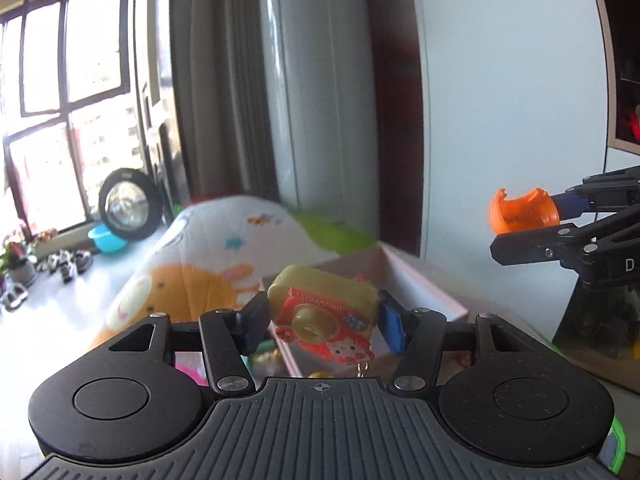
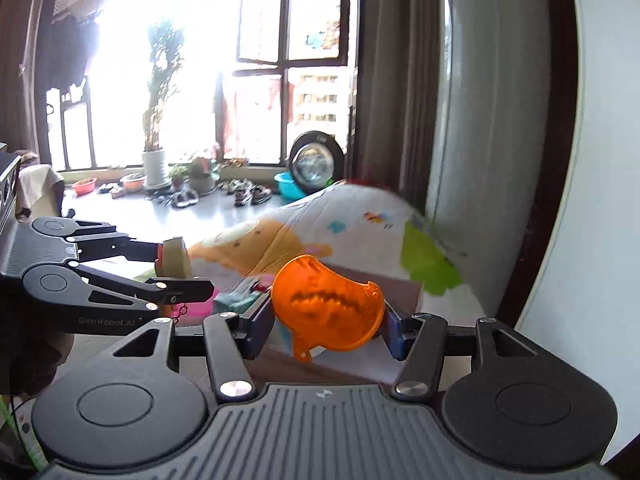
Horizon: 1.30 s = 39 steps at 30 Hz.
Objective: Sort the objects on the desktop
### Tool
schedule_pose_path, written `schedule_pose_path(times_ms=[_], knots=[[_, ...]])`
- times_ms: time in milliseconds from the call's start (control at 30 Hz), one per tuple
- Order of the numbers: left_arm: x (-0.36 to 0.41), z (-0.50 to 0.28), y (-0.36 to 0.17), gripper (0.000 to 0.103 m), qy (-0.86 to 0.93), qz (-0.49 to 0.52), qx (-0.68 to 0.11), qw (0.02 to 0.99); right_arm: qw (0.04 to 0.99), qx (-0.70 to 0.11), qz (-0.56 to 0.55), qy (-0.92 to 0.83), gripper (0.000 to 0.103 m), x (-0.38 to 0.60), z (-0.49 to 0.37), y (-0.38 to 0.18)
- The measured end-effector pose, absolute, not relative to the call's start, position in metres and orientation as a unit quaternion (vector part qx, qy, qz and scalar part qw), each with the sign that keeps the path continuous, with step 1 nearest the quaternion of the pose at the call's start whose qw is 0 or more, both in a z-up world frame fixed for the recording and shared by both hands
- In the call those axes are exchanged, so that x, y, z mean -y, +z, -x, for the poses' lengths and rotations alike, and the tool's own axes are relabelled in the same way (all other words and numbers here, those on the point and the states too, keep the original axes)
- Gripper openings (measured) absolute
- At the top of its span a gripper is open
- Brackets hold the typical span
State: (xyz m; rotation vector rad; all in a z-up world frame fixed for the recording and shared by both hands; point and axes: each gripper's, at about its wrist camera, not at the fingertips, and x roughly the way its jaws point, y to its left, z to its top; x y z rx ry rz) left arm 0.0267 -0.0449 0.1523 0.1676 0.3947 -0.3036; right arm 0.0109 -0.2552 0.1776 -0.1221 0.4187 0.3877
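Observation:
My left gripper (image 1: pixel 322 320) is shut on a yellow and red toy camera (image 1: pixel 324 312) with a small metal chain, held in the air above a pink compartment box (image 1: pixel 424 288). It also shows in the right wrist view (image 2: pixel 174 262) at the left. My right gripper (image 2: pixel 326 320) is shut on an orange translucent plastic shell (image 2: pixel 326 310), held up above the box. In the left wrist view that shell (image 1: pixel 524 210) shows at the right, level with and apart from the toy camera.
The box holds several small colourful items (image 1: pixel 264 354). A folded cartoon-print quilt (image 2: pixel 360 224) lies behind the box. A white wall (image 1: pixel 512 100) rises close on the right. Curtains, a window, shoes and plants stand far behind.

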Motion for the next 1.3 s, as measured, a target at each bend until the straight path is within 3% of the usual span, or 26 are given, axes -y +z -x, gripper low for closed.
schedule_pose_path(times_ms=[100, 200, 267, 333, 533, 633, 900, 1133, 1300], knots=[[0.074, -0.062, 0.157, 0.064, -0.164, -0.098, -0.178, 0.965, 0.964, -0.198, 0.057, 0.167, 0.056, 0.262, -0.03, 0.188], [0.086, -0.098, 0.149, 0.072, -0.152, -0.089, -0.213, 0.961, 0.965, -0.207, 0.043, 0.155, 0.056, 0.267, -0.055, 0.192], [0.072, -0.097, 0.143, 0.089, -0.155, -0.065, -0.229, 0.959, 0.965, -0.217, 0.033, 0.144, 0.056, 0.272, -0.068, 0.191], [0.057, -0.084, 0.133, 0.097, -0.151, -0.063, -0.233, 0.959, 0.962, -0.231, 0.02, 0.143, 0.056, 0.278, -0.08, 0.186], [0.022, -0.05, 0.077, 0.097, -0.11, -0.075, -0.314, 0.94, 0.943, -0.291, -0.009, 0.161, 0.056, 0.263, -0.13, 0.156], [0.002, -0.04, 0.056, 0.097, -0.077, -0.072, -0.347, 0.932, 0.935, -0.319, -0.002, 0.153, 0.068, 0.246, -0.152, 0.136], [-0.05, -0.048, 0.043, 0.1, 0.026, -0.06, -0.355, 0.933, 0.941, -0.307, 0.013, 0.143, 0.072, 0.235, -0.137, 0.122], [-0.029, -0.094, 0.04, 0.096, -0.014, -0.05, -0.339, 0.939, 0.939, -0.287, 0.092, 0.165, 0.079, 0.213, -0.101, 0.108], [-0.015, -0.137, 0.034, 0.091, -0.027, -0.034, -0.348, 0.937, 0.939, -0.296, 0.09, 0.153, 0.082, 0.221, -0.096, 0.102]])
